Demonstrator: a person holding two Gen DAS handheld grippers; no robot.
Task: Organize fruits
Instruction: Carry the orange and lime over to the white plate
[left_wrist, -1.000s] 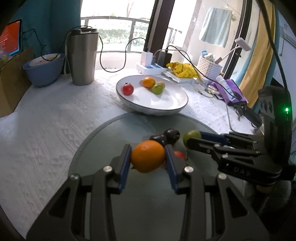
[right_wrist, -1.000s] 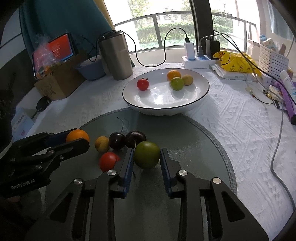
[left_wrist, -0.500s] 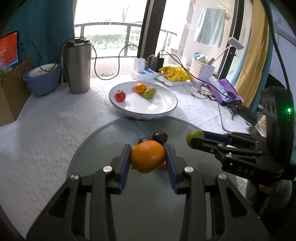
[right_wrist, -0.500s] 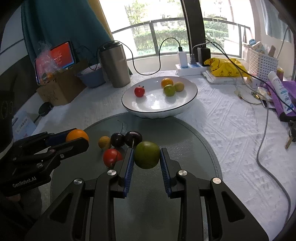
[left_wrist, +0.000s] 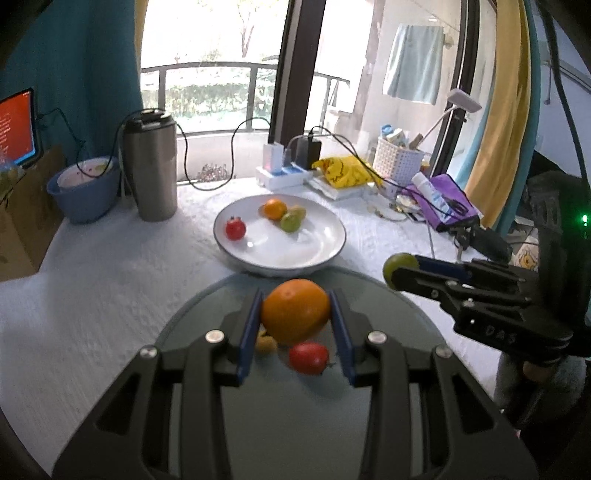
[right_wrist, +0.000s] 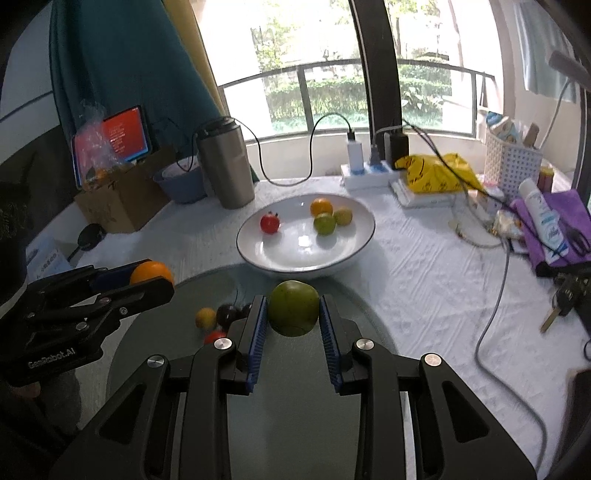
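Orange (left_wrist: 295, 311): clamped between the blue pads of the left gripper (left_wrist: 295, 325), lifted above the round glass mat (left_wrist: 388, 424).
Green fruit (right_wrist: 293, 307): pinched in the right gripper (right_wrist: 293, 321), jaws narrowly set, clear of the mat.
Loose fruit: red tomato (left_wrist: 308, 357) and small yellow fruit (left_wrist: 266, 343) on the mat.
White plate (left_wrist: 332, 251): beyond the mat, bearing a tomato, an orange and two greenish fruits.
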